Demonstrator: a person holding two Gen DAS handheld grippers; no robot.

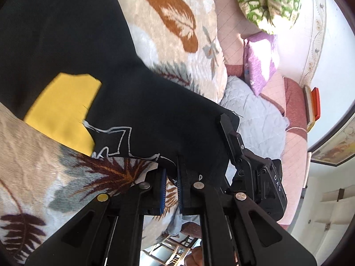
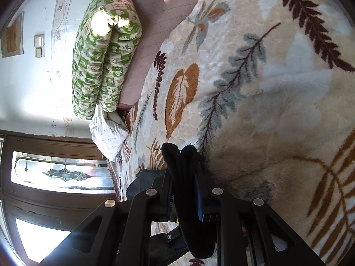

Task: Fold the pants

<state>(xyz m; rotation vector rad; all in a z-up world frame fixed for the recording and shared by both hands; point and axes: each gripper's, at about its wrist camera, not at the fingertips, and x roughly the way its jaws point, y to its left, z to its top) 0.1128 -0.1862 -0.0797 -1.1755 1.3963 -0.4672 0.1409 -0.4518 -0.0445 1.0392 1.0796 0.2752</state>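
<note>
Black gripper [image 1: 170, 190] linkages, silver rivets, blue pads.

Matt black cloth pants [image 1: 124, 102] — on a plush, fuzzy leaf-patterned blanket [image 2: 277, 102].

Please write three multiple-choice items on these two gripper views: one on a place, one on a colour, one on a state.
1. Where does the green quilt lie?
A. By the wall
B. Over the pants
C. On the floor

2. What colour is the patch on the black pants?
A. Red
B. Yellow
C. White

3. How does the right gripper stand?
A. Open, holding nothing
B. Open, above the pillow
C. Shut on the pants

Answers:
1 A: it lies rolled up at the wall, past the leaf blanket.
2 B: the patch is plain yellow.
3 C: black cloth fills the gap between its fingers; the left gripper pinches the hem too.
</note>
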